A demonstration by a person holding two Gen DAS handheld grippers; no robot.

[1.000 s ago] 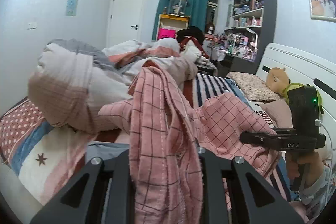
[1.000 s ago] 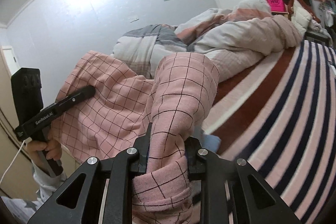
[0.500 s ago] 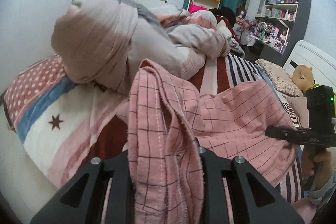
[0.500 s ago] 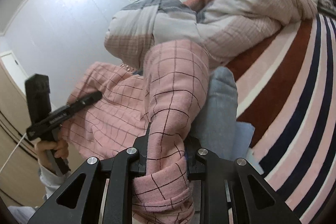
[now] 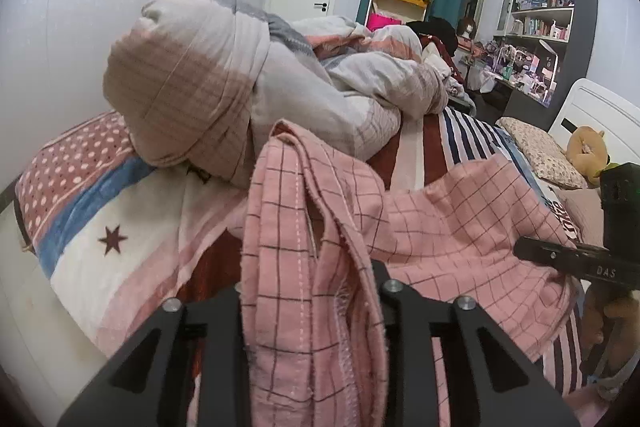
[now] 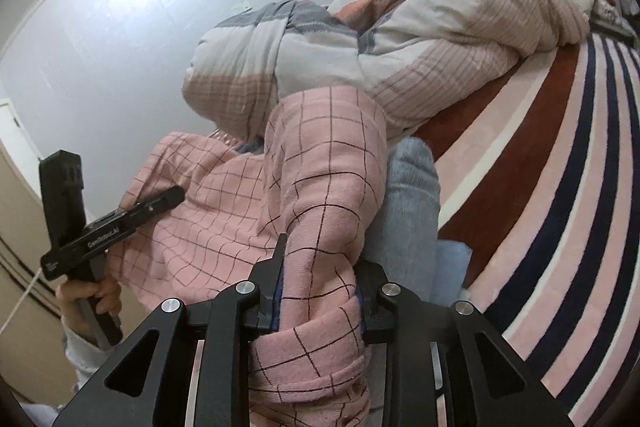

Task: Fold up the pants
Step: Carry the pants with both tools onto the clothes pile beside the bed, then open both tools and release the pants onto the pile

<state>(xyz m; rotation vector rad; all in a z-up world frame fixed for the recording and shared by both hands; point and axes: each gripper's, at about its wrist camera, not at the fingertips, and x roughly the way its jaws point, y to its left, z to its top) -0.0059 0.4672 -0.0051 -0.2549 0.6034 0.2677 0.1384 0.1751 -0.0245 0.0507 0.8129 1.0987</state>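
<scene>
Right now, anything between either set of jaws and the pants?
Nothing visible. The pink checked pants already run between the jaws of the left gripper and the right gripper; both sets of jaws are opening. A grey-blue garment lies beside them.

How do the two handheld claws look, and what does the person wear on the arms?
Both the left claw and the right claw are matte black, with angular plates with triangular cut-outs and silver screws. The right claw's side bar carries white letters "DAS"; the left's bar carries white "GenRobot.AI" lettering, and a thin white cable hangs from it. Each has a black pistol-style handle. A light grey-white sleeve shows at the left wrist.
</scene>
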